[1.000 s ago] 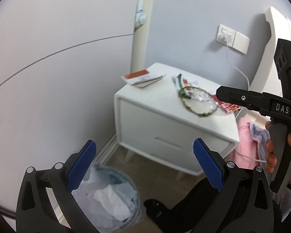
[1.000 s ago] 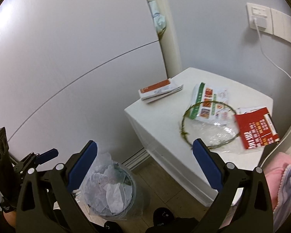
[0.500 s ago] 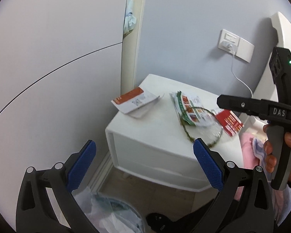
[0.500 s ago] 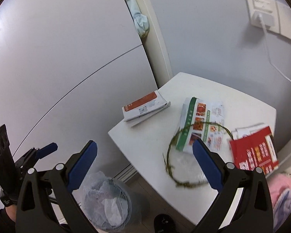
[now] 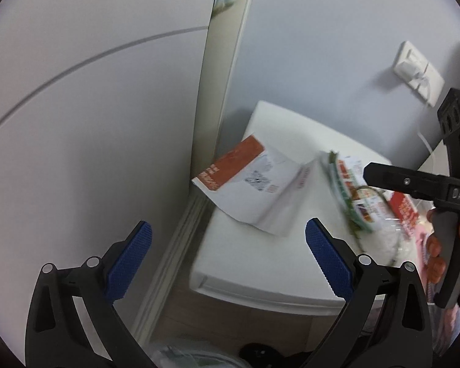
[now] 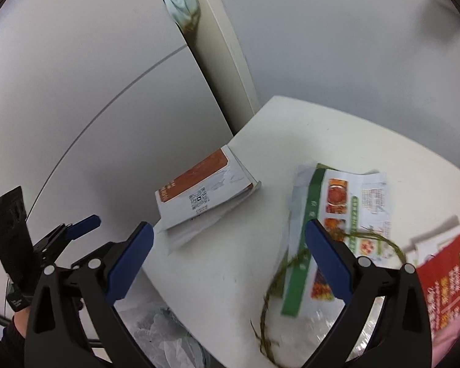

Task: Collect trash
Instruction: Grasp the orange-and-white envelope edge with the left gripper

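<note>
Trash lies on the white nightstand [image 6: 322, 141]: an orange-and-white flat packet [image 5: 248, 181] [image 6: 202, 190] at its left edge, a green-and-white food wrapper [image 6: 337, 214] [image 5: 349, 196], a thin green twig ring [image 6: 279, 279] over clear plastic, and a red leaflet [image 6: 444, 279]. My left gripper [image 5: 227, 260] hangs open just before the packet, nothing between its blue pads. My right gripper [image 6: 230, 263] is open above the nightstand's front edge, between packet and wrapper. The right gripper also shows at the right of the left wrist view [image 5: 414, 184], held by a hand.
A bin with a clear plastic liner [image 6: 165, 337] stands on the floor left of the nightstand, holding crumpled paper. A white cabinet wall [image 5: 92, 92] rises on the left. A wall socket with a white cable [image 5: 417, 70] is behind. Pink fabric [image 5: 426, 245] lies at right.
Both grippers have moved forward and closer to the nightstand top; the packet and wrapper now loom larger, and the bin has slid to the bottom edge. Both stayed open.
</note>
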`<state>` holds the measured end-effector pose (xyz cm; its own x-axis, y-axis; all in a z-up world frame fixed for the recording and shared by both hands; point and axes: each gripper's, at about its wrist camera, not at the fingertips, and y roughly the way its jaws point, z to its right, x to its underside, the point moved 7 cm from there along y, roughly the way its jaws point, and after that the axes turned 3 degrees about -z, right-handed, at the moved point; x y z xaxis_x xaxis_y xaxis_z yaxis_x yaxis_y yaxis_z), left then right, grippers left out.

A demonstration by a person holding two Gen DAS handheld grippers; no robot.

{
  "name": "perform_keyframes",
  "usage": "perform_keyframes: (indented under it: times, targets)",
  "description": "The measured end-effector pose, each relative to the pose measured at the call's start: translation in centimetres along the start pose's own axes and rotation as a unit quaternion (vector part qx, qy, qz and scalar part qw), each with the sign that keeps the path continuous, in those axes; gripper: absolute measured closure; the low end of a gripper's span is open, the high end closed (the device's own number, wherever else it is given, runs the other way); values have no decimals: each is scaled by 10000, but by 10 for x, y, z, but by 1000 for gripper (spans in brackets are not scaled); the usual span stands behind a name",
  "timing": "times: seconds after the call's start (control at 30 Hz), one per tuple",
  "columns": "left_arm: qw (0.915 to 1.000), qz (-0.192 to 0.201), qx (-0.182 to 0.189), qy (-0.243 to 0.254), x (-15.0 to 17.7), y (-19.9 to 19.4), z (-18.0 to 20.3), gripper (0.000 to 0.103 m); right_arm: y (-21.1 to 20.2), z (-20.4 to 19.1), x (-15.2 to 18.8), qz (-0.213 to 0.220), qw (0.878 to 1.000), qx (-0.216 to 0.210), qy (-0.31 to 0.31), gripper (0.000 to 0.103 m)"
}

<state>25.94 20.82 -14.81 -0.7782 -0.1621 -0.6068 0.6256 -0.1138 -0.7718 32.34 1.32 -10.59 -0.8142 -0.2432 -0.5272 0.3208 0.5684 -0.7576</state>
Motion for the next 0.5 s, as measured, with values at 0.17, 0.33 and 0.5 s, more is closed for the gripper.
perform_keyframes:
  times: [0.17,0.33,0.5]
  targets:
    - [9997,-138,177,-95,-11,28,-15,6,25,2,-10,-125,9999,51,79,7]
    - [9989,-207,338,-233,-19,49,-26,6,41,2,-20,-189,9996,133,146,7]
    - [9967,-271,691,-327,-27,64,-28,6,53,4,-26,-256,9993,212,193,7]
